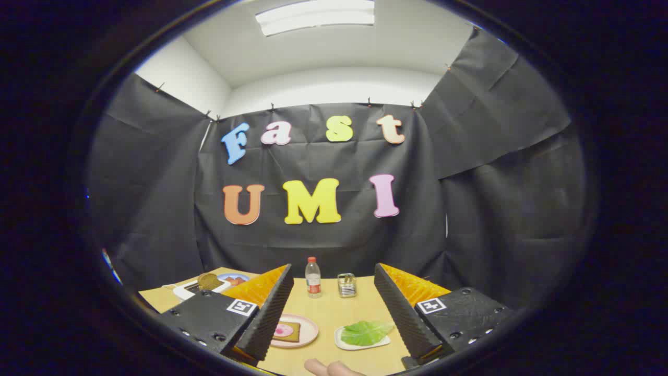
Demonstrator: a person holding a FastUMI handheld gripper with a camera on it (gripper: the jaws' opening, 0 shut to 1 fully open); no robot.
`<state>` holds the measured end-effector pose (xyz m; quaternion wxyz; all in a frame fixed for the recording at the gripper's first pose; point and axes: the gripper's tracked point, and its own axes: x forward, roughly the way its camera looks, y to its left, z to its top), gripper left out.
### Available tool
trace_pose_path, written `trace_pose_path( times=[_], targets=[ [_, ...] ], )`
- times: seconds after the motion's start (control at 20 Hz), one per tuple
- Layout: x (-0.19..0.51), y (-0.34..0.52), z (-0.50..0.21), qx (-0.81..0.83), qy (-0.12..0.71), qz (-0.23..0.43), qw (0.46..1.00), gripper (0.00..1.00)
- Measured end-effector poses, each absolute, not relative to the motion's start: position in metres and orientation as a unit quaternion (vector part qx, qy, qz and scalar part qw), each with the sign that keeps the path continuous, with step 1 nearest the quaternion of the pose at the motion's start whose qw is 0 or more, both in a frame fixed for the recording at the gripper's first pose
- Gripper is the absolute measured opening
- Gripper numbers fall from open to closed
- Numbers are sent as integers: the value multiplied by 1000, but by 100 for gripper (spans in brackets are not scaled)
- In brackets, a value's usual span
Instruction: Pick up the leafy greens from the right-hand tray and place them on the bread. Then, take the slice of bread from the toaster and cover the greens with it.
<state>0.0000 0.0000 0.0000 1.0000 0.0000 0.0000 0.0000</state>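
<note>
Tool open above table; greens, bread between fingers.

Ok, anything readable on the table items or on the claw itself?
No text can be read.
Bottle: the label band is too small to read.
Toaster: no legible marking.
Claw, open, with bottle and toaster just beyond its fingers: a square black-and-white marker on each finger, a pattern with no words.
</note>
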Motion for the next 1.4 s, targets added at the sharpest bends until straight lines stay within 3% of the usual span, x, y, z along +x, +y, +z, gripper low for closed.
trace_pose_path(
  times=[0.25, 0.8, 1.4],
  targets=[
    [2, 30, -25, -21, 15, 0, 1000, 96],
    [1, 6, -25, -11, 9, -36, 999, 95],
    [56, -76, -90, 11, 83, -94, 992, 95]
  ],
)
